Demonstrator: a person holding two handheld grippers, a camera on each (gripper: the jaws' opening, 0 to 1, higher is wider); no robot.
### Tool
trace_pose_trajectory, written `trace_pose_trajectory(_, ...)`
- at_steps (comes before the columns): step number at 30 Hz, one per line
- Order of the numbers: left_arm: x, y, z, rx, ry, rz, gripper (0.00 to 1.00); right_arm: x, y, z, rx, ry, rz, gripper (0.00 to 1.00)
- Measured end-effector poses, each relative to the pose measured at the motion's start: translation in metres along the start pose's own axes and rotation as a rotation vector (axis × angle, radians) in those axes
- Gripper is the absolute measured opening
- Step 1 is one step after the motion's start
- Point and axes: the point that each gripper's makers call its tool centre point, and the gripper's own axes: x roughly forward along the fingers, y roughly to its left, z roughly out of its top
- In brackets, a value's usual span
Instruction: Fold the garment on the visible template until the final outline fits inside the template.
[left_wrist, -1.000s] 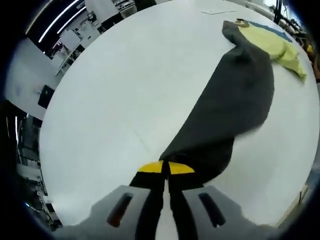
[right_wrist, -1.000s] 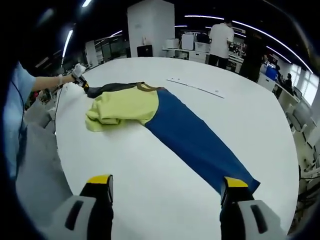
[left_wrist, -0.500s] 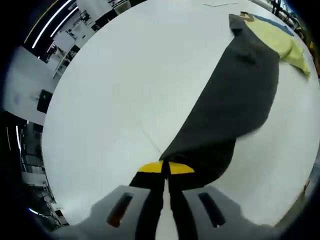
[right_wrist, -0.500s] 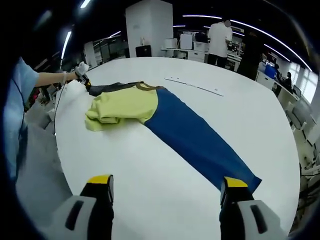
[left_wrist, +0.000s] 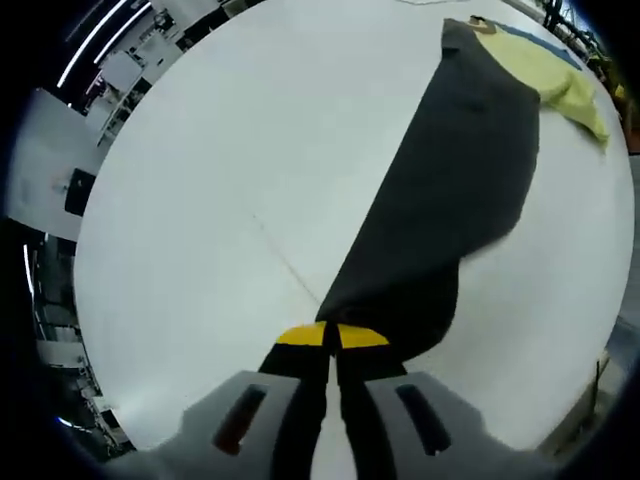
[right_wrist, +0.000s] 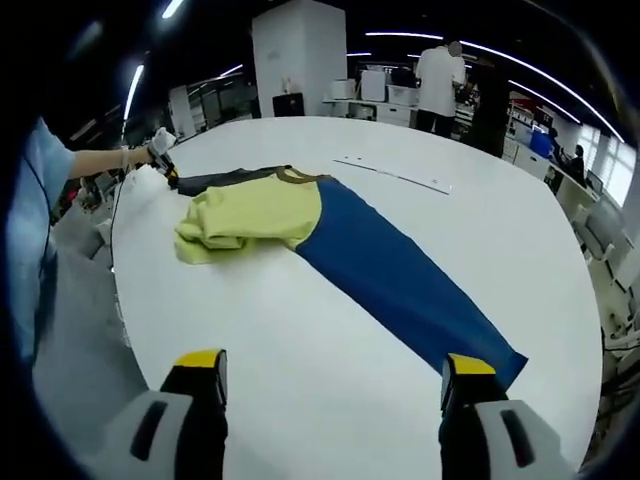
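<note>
The garment lies on a round white table (left_wrist: 220, 180). It has a dark grey part (left_wrist: 450, 200), a yellow-green middle (left_wrist: 555, 75) and a blue part (left_wrist: 540, 45). My left gripper (left_wrist: 331, 335) is shut on the end of the dark grey part, which runs away from it stretched out. In the right gripper view the blue part (right_wrist: 400, 280) runs toward the lower right from the bunched yellow-green middle (right_wrist: 255, 215). My right gripper (right_wrist: 333, 375) hangs open over bare table, the blue end close to its right jaw. The left gripper (right_wrist: 160, 150) is at the far left, in a person's hand.
A thin flat pale sheet (right_wrist: 395, 175) lies on the table beyond the garment. A person's light blue sleeve (right_wrist: 30, 230) is at the left edge. The table edge runs near the left gripper. Another person (right_wrist: 440, 85) stands among desks behind the table.
The dark grey part now runs straighter from my left gripper, which still holds its end. The garment shifted slightly. My right gripper has stayed open in place.
</note>
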Motion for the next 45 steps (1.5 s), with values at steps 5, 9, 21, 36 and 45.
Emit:
trace_pose_trajectory(5, 0.001, 0.002, -0.001, -0.022, -0.026, 0.002, 0.00, 0.001, 0.001, 0.001, 0.001, -0.006, 0.005, 0.89)
trace_pose_trajectory(9, -0.001, 0.001, 0.001, -0.054, -0.066, 0.001, 0.00, 0.001, 0.002, 0.004, -0.005, -0.010, 0.009, 0.89)
trace_pose_trajectory(21, -0.030, -0.013, 0.001, 0.008, -0.187, 0.013, 0.39, 0.000, 0.004, 0.003, -0.005, -0.015, 0.016, 0.89)
trace_pose_trajectory(36, -0.044, -0.058, 0.004, 0.110, -0.272, -0.009, 0.39, 0.000, 0.008, 0.007, -0.010, -0.032, 0.025, 0.88)
trace_pose_trajectory(45, -0.023, -0.068, -0.002, 0.082, -0.238, -0.059, 0.21, -0.002, 0.009, 0.008, -0.001, -0.040, 0.018, 0.88)
